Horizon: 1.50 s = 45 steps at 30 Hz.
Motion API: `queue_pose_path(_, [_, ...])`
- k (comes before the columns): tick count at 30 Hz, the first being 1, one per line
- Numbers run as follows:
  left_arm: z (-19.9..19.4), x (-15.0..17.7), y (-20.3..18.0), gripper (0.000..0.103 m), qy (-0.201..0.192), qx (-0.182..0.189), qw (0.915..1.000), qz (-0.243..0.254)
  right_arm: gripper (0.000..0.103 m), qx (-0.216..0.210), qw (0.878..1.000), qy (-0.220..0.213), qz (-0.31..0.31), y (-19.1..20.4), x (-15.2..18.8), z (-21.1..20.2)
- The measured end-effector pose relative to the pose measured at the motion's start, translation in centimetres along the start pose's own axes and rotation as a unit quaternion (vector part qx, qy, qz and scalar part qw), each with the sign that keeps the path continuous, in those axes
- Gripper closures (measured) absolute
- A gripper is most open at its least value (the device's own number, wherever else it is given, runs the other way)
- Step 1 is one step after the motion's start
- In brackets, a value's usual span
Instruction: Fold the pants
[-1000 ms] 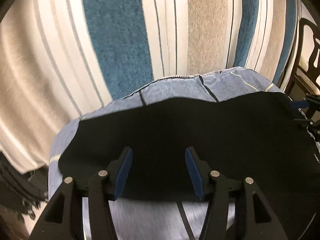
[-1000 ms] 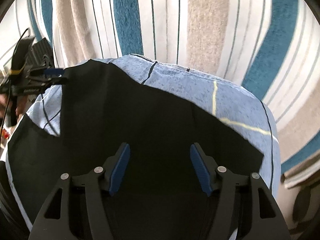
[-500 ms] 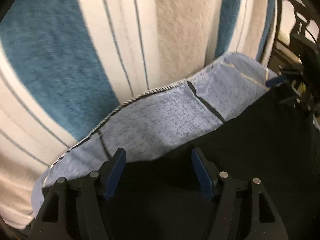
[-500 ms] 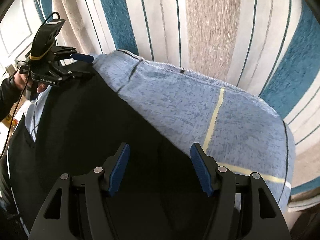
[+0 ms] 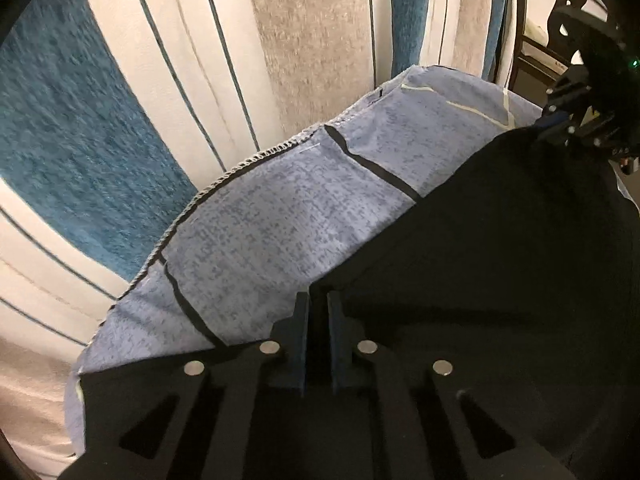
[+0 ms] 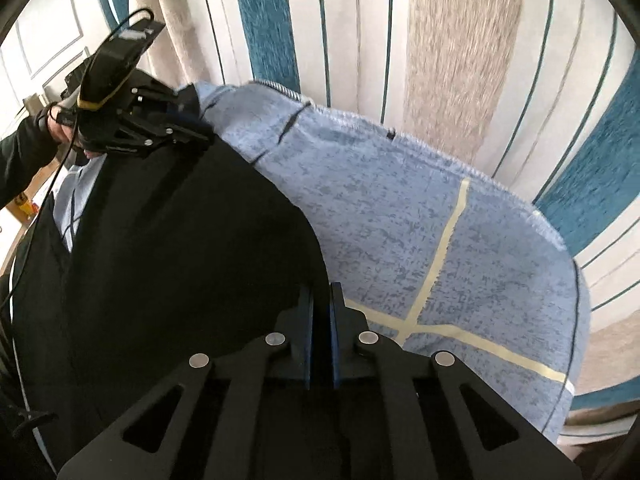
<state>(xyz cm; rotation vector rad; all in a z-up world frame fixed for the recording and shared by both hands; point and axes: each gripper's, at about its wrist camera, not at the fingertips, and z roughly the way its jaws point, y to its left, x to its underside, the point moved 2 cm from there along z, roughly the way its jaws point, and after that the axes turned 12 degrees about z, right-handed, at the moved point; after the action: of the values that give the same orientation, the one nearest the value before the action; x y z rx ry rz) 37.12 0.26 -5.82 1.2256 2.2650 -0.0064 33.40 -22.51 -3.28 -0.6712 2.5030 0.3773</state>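
Note:
Black pants (image 5: 480, 260) lie spread on a blue-grey cloth (image 5: 260, 220) marked with dark and yellow lines. My left gripper (image 5: 318, 300) is closing its jaws on a corner of the pants' far edge, and the blue pads pinch the black fabric. My right gripper (image 6: 320, 292) is closing the same way on the pants (image 6: 180, 240) at their other far corner, with cloth between its pads. Each view shows the other gripper at the far end of that edge: the right one (image 5: 560, 128) and the left one (image 6: 188, 128).
A curtain (image 5: 120, 120) striped in teal, cream and beige hangs right behind the blue-grey cloth (image 6: 400, 220). A dark chair frame (image 5: 532, 52) stands at the far right. A person's hand (image 6: 56, 128) in a dark sleeve holds the left gripper, in front of a white door (image 6: 40, 20).
Both grippers moved forward and down to the pants' far edge, then went from wide open to shut on the black fabric. The left one also rolled.

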Motion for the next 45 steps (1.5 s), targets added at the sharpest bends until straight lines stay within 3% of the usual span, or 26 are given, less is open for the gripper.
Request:
queue_pose_path(5, [-5.0,0.4,-1.3,0.095,-0.032,-0.059,0.9976,-0.018,0.098,0.01,0.999,-0.049,0.0,1.8,-0.2,-3.8])
queue_pose_path(11, [-16.5,3.4,-4.8,0.095,-0.098,-0.113,0.9879,-0.042,0.098,0.017,0.993,-0.108,-0.033,6.7,1.0,-10.9])
queue_pose_path(15, [-22.2,6.0,-9.9,0.095,-0.126,-0.13,0.9819,-0.054,0.098,0.009,0.989,-0.14,-0.048,11.0,4.5,-15.5])
queue_pose_path(18, [-24.0,9.8,-14.4,0.095,-0.128,-0.13,0.9806,-0.072,0.098,0.009,0.989,-0.136,-0.054,14.0,8.8,-16.9])
queue_pose_path(22, [-22.8,14.6,-19.9,0.095,-0.108,-0.096,0.9826,-0.116,0.098,-0.01,0.995,-0.096,-0.016,15.9,15.4,-15.9])
queue_pose_path(26, [-19.9,17.3,-22.9,0.094,-0.077,-0.069,0.9803,-0.169,0.098,-0.02,0.998,-0.037,0.038,15.9,20.5,-12.8])
queue_pose_path(30, [-19.2,19.5,-23.7,0.09,-0.073,-0.045,0.9682,-0.235,0.092,-0.006,0.994,-0.007,0.107,15.4,23.4,-11.0])
queue_pose_path(33, [-19.9,21.2,-23.2,0.07,-0.083,-0.034,0.9529,-0.29,0.084,-0.01,0.987,-0.017,0.159,14.8,24.2,-11.5])
queue_pose_path(34, [-20.3,21.9,-22.8,0.06,-0.085,-0.036,0.9467,-0.309,0.082,-0.01,0.984,-0.024,0.174,14.7,24.5,-11.9])
queue_pose_path(36, [-21.0,23.1,-21.6,0.053,-0.088,-0.055,0.9335,-0.343,0.066,-0.002,0.981,-0.034,0.193,14.9,25.0,-12.7])
queue_pose_path(39, [-21.4,23.1,-19.1,0.04,-0.08,-0.108,0.9194,-0.37,0.061,0.002,0.972,-0.056,0.227,14.6,25.7,-13.6])
queue_pose_path(42, [-20.3,22.0,-17.0,0.039,-0.056,-0.135,0.9137,-0.379,0.061,0.008,0.962,-0.079,0.26,14.0,26.1,-14.5])
queue_pose_path(45, [-17.9,20.4,-15.4,0.039,-0.03,-0.158,0.9148,-0.371,0.061,0.011,0.95,-0.097,0.297,13.2,26.2,-14.8])
